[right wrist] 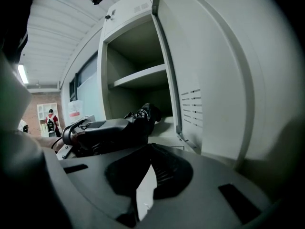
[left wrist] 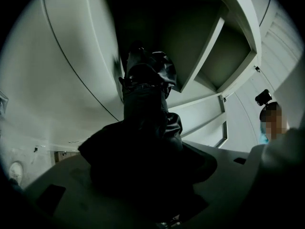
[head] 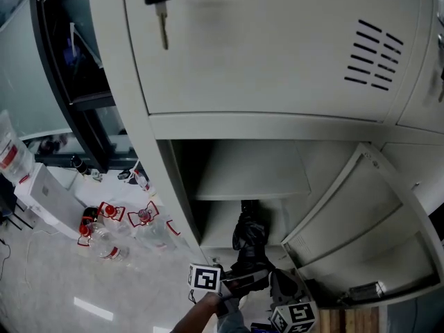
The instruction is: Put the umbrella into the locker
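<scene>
Left gripper [left wrist: 147, 175]: clamped on umbrella [head: 248, 238], tip in lower locker [head: 229, 127] bay.
Right gripper [right wrist: 147, 168]: pads pressed together, empty.
Tip: push straight in, clear of door [head: 361, 220].

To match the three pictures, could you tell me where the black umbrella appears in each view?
Head view: umbrella at bottom centre, held in the left gripper, tip inside the lower compartment.
Left gripper view: umbrella in the centre, rising from between the jaws.
Right gripper view: umbrella left of centre, pointing at the opening.
Shared landmark: the locker shelf.
</scene>
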Demonstrator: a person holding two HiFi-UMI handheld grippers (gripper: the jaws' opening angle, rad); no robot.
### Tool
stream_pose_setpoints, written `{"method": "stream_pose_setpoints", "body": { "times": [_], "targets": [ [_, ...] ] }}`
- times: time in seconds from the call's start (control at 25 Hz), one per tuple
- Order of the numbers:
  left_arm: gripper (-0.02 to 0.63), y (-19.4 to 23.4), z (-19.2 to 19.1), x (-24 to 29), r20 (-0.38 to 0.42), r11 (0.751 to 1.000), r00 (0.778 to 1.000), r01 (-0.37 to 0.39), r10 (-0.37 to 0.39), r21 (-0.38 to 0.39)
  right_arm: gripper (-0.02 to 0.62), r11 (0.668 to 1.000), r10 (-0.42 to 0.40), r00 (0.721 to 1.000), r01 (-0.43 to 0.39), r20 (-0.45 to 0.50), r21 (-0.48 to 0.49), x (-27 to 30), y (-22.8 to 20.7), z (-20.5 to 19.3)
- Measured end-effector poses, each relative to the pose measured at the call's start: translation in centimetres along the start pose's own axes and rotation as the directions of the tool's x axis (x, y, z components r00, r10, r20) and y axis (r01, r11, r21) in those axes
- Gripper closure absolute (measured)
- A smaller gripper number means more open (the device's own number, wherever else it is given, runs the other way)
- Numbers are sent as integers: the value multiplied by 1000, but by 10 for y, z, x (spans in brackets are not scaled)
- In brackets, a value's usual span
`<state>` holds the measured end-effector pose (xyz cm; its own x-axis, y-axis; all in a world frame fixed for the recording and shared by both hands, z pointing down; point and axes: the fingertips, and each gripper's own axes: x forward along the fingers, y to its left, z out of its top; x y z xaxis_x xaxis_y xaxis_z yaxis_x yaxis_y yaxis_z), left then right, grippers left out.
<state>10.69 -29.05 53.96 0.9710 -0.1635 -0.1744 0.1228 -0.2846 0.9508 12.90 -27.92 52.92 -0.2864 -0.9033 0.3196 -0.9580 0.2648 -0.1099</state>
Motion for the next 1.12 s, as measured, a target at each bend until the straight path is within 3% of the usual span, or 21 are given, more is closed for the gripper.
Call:
{"method": "stream_pose_setpoints", "body": {
  "times": [0.28, 0.68, 0.84, 0.96, 1.12],
  "targets": [
    [333, -3, 20, 6, 68, 994, 995, 82, -77, -76, 595, 1000, -4, 1000, 4, 2, 4, 5, -2, 3],
    [327, 1, 40, 11, 159, 985, 979, 146, -130, -95, 595, 1000, -6, 1000, 6, 1, 5, 4, -4, 2],
    [293, 6, 40, 10, 177, 991, 981, 96, -77, -96, 595, 1000, -3, 1000, 3, -10, 1, -1, 0, 1],
    [254, 12, 42, 7, 167, 999, 986, 16, -10, -33, 595, 1000, -1, 1000, 1, -5, -3, -4, 4, 2],
    [248, 18, 44, 1, 168, 997, 983, -77, 73, 18, 595, 1000, 1, 1000, -1, -2, -6, -8, 9, 2]
  ]
}}
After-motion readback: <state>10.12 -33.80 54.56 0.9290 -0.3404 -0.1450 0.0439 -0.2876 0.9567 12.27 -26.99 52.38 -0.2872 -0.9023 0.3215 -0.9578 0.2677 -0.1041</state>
